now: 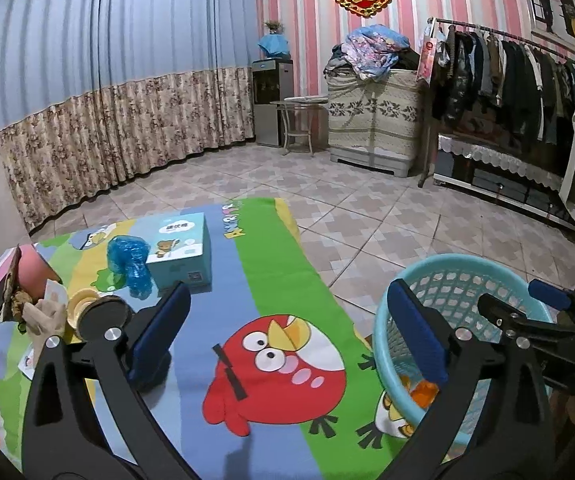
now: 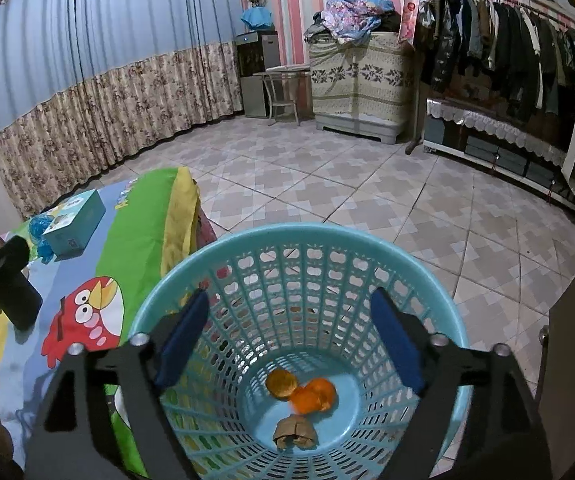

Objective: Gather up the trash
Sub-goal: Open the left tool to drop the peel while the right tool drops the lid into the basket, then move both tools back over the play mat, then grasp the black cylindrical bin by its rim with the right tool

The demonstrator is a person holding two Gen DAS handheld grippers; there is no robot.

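1. Right gripper [image 2: 289, 344] hangs over the mouth of the blue basket [image 2: 453, 320], pointing down into it. Jaws stand wide apart, nothing between the pads.
2. On the basket floor: two orange peel pieces [image 2: 313, 396], touching, and a brown crumpled scrap [image 2: 293, 436] just in front of them.
3. Left gripper [image 1: 287, 328] is over the cartoon-bird table cover [image 1: 271, 248], jaws wide apart and empty. The basket's rim [image 1: 383, 344] lies behind its right finger, at the cover's right edge.
4. Still on the cover, far left in the left wrist view: a cluster of clutter including a cream-coloured round piece [image 1: 83, 300], a pale crumpled wrapper [image 1: 43, 316] and a brown lump [image 1: 21, 302]; what each is cannot be told.
5. Further back on the cover: a light blue box [image 1: 183, 252] with a crumpled blue plastic bag [image 1: 131, 260] touching its left side.
6. Tiled floor [image 1: 367, 216] beyond; clothes rack [image 1: 519, 76] along the right wall.
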